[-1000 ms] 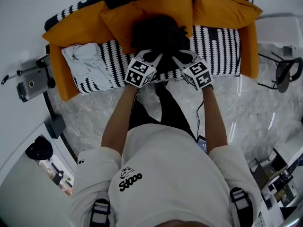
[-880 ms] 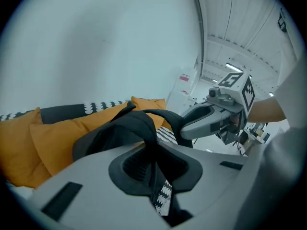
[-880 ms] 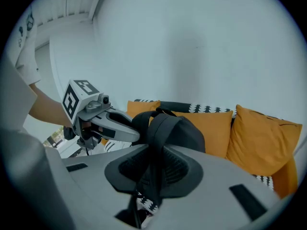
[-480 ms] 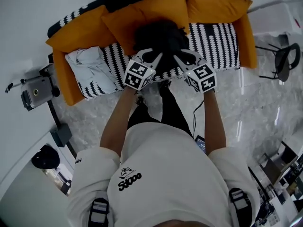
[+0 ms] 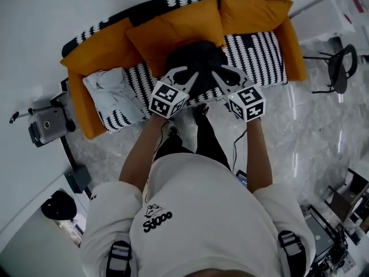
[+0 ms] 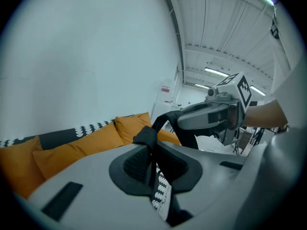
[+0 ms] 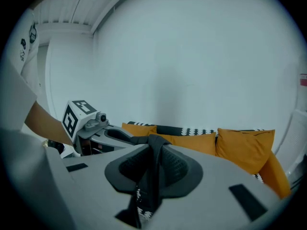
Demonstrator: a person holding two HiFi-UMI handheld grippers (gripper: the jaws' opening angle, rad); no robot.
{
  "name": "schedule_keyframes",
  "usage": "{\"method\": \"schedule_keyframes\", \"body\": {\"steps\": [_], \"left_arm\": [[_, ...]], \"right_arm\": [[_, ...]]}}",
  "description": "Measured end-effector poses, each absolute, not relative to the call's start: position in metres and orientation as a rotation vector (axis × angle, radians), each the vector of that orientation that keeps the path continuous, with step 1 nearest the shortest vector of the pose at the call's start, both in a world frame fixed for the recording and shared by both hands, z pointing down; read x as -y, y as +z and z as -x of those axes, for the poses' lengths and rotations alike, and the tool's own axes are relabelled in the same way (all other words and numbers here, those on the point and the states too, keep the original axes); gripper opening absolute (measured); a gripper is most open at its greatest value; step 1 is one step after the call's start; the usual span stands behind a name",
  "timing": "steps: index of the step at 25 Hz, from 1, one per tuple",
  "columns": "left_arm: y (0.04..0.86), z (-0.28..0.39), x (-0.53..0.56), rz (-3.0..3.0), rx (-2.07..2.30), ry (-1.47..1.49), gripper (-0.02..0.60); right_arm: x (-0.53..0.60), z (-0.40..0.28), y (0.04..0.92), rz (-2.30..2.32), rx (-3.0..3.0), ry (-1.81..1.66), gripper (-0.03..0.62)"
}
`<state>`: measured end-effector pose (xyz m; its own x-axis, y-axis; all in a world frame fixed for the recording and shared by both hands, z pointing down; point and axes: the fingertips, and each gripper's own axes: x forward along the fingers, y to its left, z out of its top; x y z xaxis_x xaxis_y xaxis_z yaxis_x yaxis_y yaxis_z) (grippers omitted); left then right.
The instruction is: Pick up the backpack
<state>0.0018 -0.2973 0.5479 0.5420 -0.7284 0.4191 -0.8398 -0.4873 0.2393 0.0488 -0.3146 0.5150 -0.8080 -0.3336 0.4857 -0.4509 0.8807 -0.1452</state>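
Observation:
The black backpack (image 5: 196, 59) hangs in front of the sofa seat, between my two grippers. My left gripper (image 5: 188, 75) is shut on a black strap (image 6: 146, 135), which runs up between its pads (image 6: 136, 164). My right gripper (image 5: 218, 74) is shut on another black strap (image 7: 156, 150), pinched between its pads (image 7: 175, 166). In the left gripper view the right gripper (image 6: 211, 116) shows with a strap looping to it. The left gripper (image 7: 96, 128) appears in the right gripper view. Most of the bag's body is hidden from both gripper views.
A black-and-white patterned sofa (image 5: 259, 53) with orange cushions (image 5: 173, 30) stands against the wall. A pale crumpled garment (image 5: 112, 91) lies on its left seat. A camera on a stand (image 5: 49, 124) is at the left, a black chair (image 5: 340, 68) at the right, a cable (image 5: 236, 149) on the marble floor.
Both grippers have risen together with the straps in them, and the backpack has come up off the sofa seat. The sofa now looks farther below.

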Motion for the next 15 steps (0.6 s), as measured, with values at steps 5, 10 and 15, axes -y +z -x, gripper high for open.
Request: {"method": "schedule_keyframes", "body": {"steps": [5,10,15], "left_arm": [[0.527,-0.018,0.281,-2.423,1.246,0.347,0.046],[0.508,-0.025,0.258,-2.474,1.240,0.361,0.046],[0.474,-0.015,0.234,-2.516,1.278,0.299,0.046]], "right_arm": [[0.302,-0.056,0.492,-0.617,2.628,0.333,0.091],[0.283,-0.064,0.472,-0.681,2.676,0.360,0.091],[0.256,-0.064,0.438,-0.727,2.739,0.336,0.091]]}}
